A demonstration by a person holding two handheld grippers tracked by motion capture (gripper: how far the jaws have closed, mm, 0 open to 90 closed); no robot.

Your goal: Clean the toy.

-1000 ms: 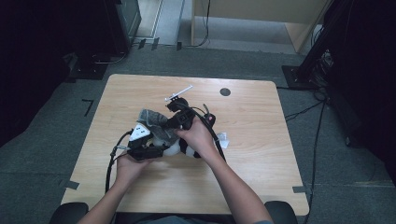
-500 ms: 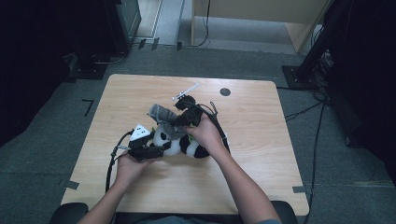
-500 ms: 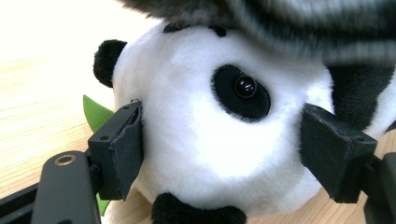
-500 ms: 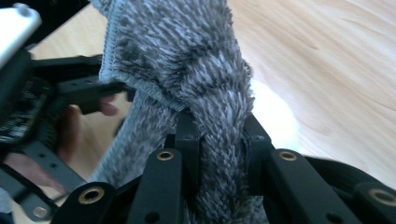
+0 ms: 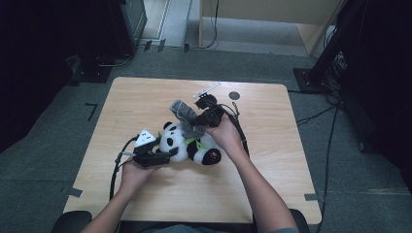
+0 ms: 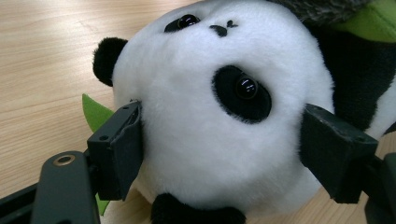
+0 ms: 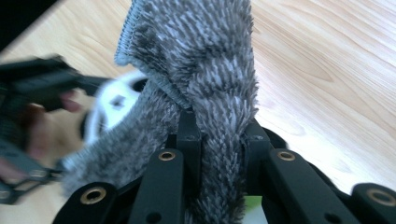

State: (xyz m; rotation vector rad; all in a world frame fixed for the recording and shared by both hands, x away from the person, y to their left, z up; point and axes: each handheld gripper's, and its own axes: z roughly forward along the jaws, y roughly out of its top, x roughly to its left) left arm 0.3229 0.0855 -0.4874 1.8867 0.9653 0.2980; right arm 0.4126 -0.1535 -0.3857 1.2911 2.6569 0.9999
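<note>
Fingers of the left gripper (image 6: 219, 154) clamp the panda's (image 5: 187, 143) head mid-counter; the right gripper (image 7: 217, 135) pinches the grey cloth (image 5: 187, 114). Best pull it slowly, head held firm.

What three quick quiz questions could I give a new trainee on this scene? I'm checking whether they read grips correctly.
1. True or false: the left gripper has its fingers on either side of the panda's head.
2. What does the right gripper pinch? A) grey fuzzy cloth B) green leaf C) cable
3. In the high view, where does the panda lie on the table?

Key: 1 true; 2 A; 3 near the middle, between the two hands.
</note>
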